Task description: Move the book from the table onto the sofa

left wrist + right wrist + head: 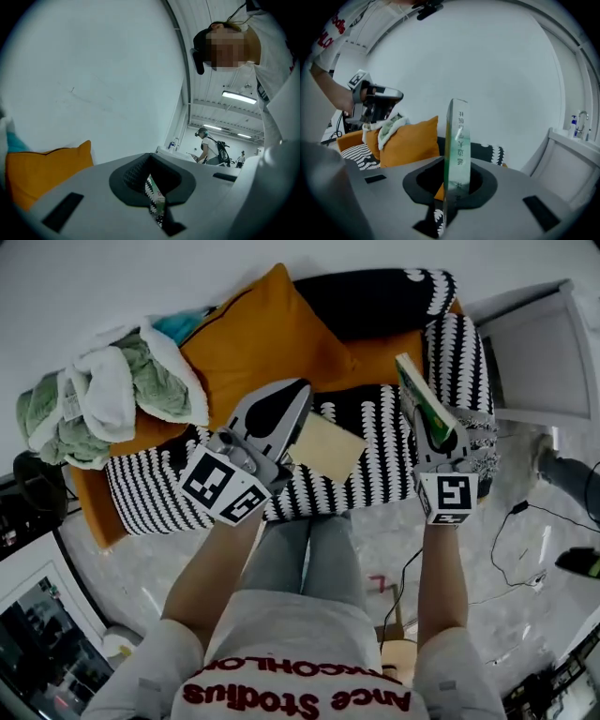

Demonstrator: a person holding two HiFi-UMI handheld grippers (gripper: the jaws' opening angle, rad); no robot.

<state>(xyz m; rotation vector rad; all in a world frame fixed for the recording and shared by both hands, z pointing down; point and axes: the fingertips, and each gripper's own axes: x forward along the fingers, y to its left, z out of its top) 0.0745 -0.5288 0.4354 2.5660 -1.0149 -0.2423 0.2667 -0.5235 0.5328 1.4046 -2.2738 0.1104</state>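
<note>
Reached both forearms out over the sofa (92,498), with the left gripper (298,388) held level, its jaws pressed together on nothing, near the orange cushion (262,334). Angled the right gripper (439,432) somewhat downward and pinched the green book (422,395) by one edge, standing it upright above the black-and-white throw (375,456) at the sofa's right end. Could not tell whether the book touched the throw.

place: lab mock-up lounge | signs: sofa (150,495), floor cables (511,521), strip lights (239,97)
</note>
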